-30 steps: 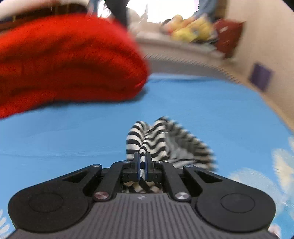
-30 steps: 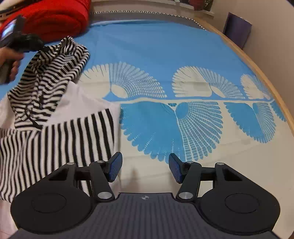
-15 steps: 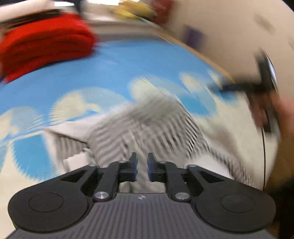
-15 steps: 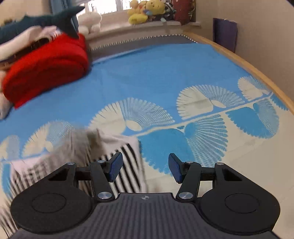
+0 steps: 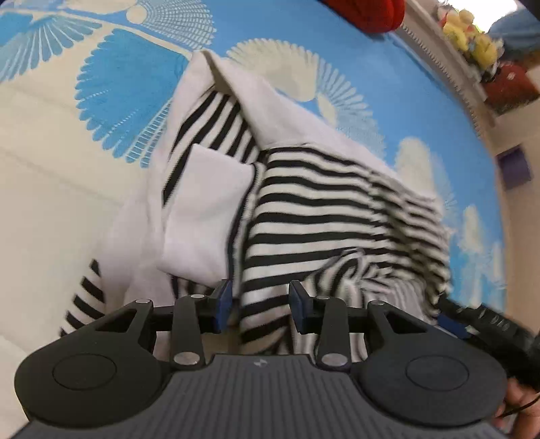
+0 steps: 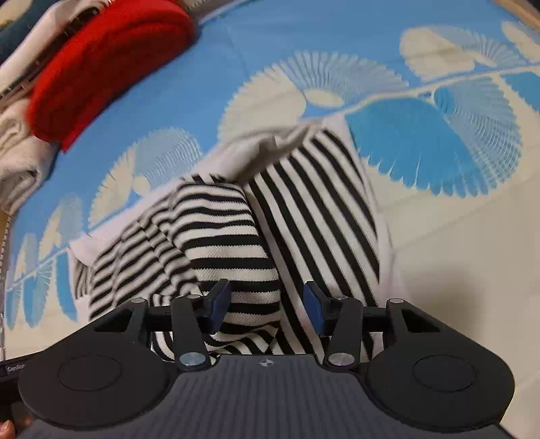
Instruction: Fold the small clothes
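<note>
A small black-and-white striped top (image 5: pixel 320 209) with white panels lies bunched on the bed; its striped part is folded over the body (image 6: pixel 219 236). My left gripper (image 5: pixel 260 304) points down over the near edge. Its jaws are opening, and fabric lies under the gap with no pad pressing on it. My right gripper (image 6: pixel 266 304) hangs over the same garment. Its jaws are closing, with striped cloth below them but not pinched. The right gripper (image 5: pixel 472 317) also shows at the lower right edge of the left wrist view.
The bed sheet (image 6: pixel 422 135) is blue with cream fan shapes. A folded red knit (image 6: pixel 108 67) lies on pale cloth at the far left. Plush toys (image 5: pixel 469 30) sit on a ledge behind the bed. A hand (image 5: pixel 519 408) holds the right gripper.
My left gripper let go of the striped part, swung back over the garment and parted its jaws. The striped part now lies on the body. My right gripper tipped down with narrower jaws.
</note>
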A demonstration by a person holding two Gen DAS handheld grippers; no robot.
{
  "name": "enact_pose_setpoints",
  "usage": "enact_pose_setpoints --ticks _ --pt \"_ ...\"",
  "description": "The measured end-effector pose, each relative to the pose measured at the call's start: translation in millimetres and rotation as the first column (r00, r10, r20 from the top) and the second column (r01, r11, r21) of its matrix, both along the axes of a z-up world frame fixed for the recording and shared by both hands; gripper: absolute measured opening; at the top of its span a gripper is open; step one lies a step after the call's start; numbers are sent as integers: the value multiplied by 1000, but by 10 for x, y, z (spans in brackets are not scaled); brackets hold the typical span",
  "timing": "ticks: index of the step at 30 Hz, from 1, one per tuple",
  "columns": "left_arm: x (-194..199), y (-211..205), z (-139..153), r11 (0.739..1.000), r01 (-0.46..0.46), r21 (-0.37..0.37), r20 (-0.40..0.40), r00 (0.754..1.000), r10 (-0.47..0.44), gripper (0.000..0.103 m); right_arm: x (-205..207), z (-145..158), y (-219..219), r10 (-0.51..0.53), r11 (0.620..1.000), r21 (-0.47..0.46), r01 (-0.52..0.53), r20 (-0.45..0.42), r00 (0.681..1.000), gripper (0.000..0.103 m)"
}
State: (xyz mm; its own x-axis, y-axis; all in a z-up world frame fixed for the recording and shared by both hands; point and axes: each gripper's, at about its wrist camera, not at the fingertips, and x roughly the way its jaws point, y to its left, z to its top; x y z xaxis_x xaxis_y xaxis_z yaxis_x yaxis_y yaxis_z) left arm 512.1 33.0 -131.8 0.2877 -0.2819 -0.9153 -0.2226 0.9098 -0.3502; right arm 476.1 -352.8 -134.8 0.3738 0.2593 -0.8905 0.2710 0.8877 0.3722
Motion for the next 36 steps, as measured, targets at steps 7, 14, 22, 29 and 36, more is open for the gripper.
enact_pose_setpoints --ticks 7,14,22,29,36 --pt "-146 189 521 991 -34 -130 335 939 76 1 -28 199 -266 -203 955 251 158 163 966 1" --pt "-138 488 104 984 -175 -20 102 979 176 1 -168 295 -523 -259 954 193 231 137 956 1" --pt "-177 601 46 974 -216 -64 48 974 219 34 -181 -22 -432 -251 961 108 254 -39 967 17" --pt "-164 389 54 989 -148 -16 88 985 149 1 -139 -159 -366 -214 967 125 224 -90 973 3" --pt "-180 430 -82 988 -142 56 5 990 142 5 -225 -272 -445 -265 956 88 280 -148 953 5"
